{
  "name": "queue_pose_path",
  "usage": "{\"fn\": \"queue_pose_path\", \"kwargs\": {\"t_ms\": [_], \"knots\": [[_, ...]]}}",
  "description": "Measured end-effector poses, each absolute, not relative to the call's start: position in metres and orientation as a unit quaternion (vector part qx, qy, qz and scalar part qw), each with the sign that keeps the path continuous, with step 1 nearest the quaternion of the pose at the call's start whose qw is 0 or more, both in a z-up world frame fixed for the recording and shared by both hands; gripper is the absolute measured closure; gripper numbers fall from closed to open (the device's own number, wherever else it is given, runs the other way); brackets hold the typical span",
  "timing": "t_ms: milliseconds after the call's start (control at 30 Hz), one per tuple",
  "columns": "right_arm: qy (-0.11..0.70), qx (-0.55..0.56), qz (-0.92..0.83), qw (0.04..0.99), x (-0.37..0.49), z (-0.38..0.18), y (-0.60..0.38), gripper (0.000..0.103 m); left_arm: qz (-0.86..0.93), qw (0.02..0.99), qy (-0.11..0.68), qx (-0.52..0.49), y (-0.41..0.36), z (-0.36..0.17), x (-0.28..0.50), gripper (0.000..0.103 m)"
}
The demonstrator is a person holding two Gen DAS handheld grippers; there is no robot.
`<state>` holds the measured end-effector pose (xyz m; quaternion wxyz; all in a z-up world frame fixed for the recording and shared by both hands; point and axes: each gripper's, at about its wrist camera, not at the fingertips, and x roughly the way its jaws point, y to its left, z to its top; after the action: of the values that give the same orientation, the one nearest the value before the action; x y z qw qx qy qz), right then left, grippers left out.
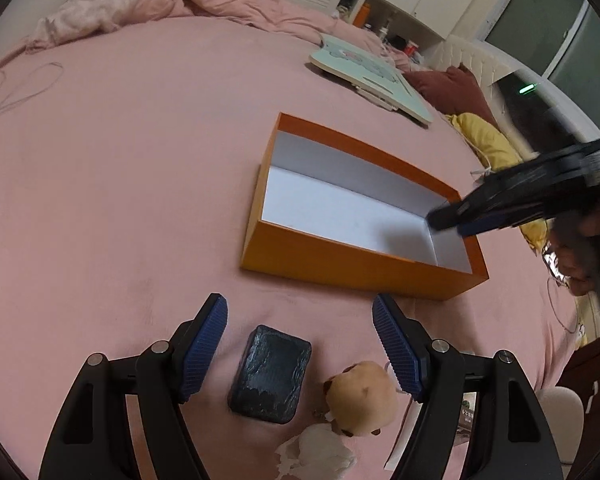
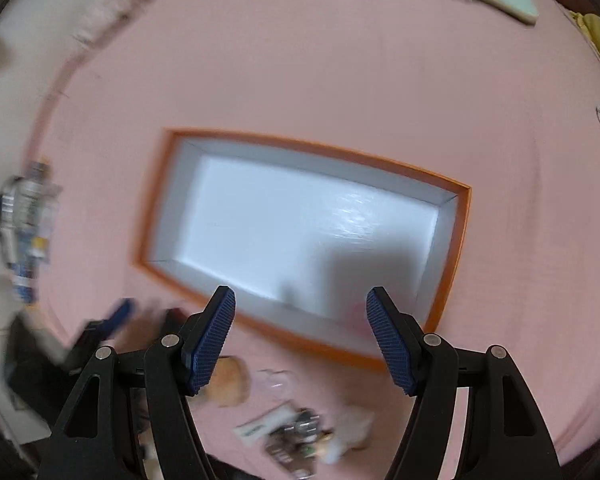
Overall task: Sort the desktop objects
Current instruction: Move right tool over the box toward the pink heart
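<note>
Half the right claw [image 1: 446, 222] blurs over box [image 1: 360, 264].

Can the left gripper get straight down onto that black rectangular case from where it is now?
Probably yes. The left gripper is open with nothing between its fingers, and the black case lies flat on the pink bedsheet between them. The tan plush toy sits close beside the case and could get nudged.
</note>
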<state>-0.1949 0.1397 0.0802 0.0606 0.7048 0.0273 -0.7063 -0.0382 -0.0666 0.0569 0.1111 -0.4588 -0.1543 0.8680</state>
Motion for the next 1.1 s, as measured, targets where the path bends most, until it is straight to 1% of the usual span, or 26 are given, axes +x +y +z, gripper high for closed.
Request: {"fn": "queue_pose_path", "kwargs": {"t_ms": [67, 200, 300, 400, 500, 533, 633, 667, 733, 767, 867, 967, 1067, 1100], "knots": [[0.061, 0.728, -0.683, 0.025, -0.204, 0.058, 0.143, 0.034, 0.868, 0.114, -0.155, -0.458, -0.065, 0.057, -0.04, 0.028], [0.085, 0.759, -0.645, 0.005, -0.207, 0.03, 0.145, 0.034, 0.867, 0.124, -0.162, -0.455, -0.063, 0.059, -0.039, 0.028], [0.109, 0.763, -0.637, -0.02, -0.205, 0.018, 0.143, 0.034, 0.864, 0.13, -0.169, -0.457, -0.063, 0.059, -0.039, 0.028], [0.085, 0.77, -0.632, -0.026, -0.206, 0.01, 0.145, 0.034, 0.865, 0.128, -0.169, -0.455, -0.063, 0.059, -0.039, 0.027], [0.083, 0.774, -0.627, -0.035, -0.208, 0.004, 0.146, 0.034, 0.864, 0.128, -0.172, -0.455, -0.063, 0.059, -0.04, 0.027], [0.076, 0.774, -0.628, -0.035, -0.208, 0.005, 0.146, 0.034, 0.864, 0.128, -0.172, -0.455, -0.063, 0.059, -0.041, 0.027], [0.014, 0.774, -0.633, -0.012, -0.211, 0.01, 0.148, 0.034, 0.863, 0.13, -0.175, -0.456, -0.063, 0.059, -0.041, 0.027], [-0.018, 0.776, -0.631, 0.001, -0.212, 0.011, 0.149, 0.034, 0.863, 0.131, -0.175, -0.456, -0.062, 0.059, -0.042, 0.027], [-0.112, 0.777, -0.618, 0.042, -0.213, 0.012, 0.153, 0.035, 0.862, 0.13, -0.175, -0.457, -0.062, 0.058, -0.042, 0.026], [-0.111, 0.772, -0.624, 0.046, -0.214, 0.016, 0.151, 0.035, 0.862, 0.13, -0.175, -0.458, -0.062, 0.058, -0.043, 0.026], [0.022, 0.74, -0.672, 0.011, -0.222, 0.041, 0.139, 0.035, 0.86, 0.132, -0.178, -0.46, -0.061, 0.058, -0.044, 0.026], [0.043, 0.773, -0.633, 0.019, -0.223, 0.046, 0.135, 0.035, 0.858, 0.134, -0.176, -0.464, -0.058, 0.057, -0.044, 0.026], [0.088, 0.793, -0.602, 0.005, -0.22, 0.043, 0.133, 0.035, 0.858, 0.137, -0.173, -0.465, -0.057, 0.056, -0.045, 0.026], [0.082, 0.803, -0.59, -0.001, -0.219, 0.038, 0.136, 0.035, 0.857, 0.137, -0.173, -0.465, -0.057, 0.056, -0.045, 0.026]]}}
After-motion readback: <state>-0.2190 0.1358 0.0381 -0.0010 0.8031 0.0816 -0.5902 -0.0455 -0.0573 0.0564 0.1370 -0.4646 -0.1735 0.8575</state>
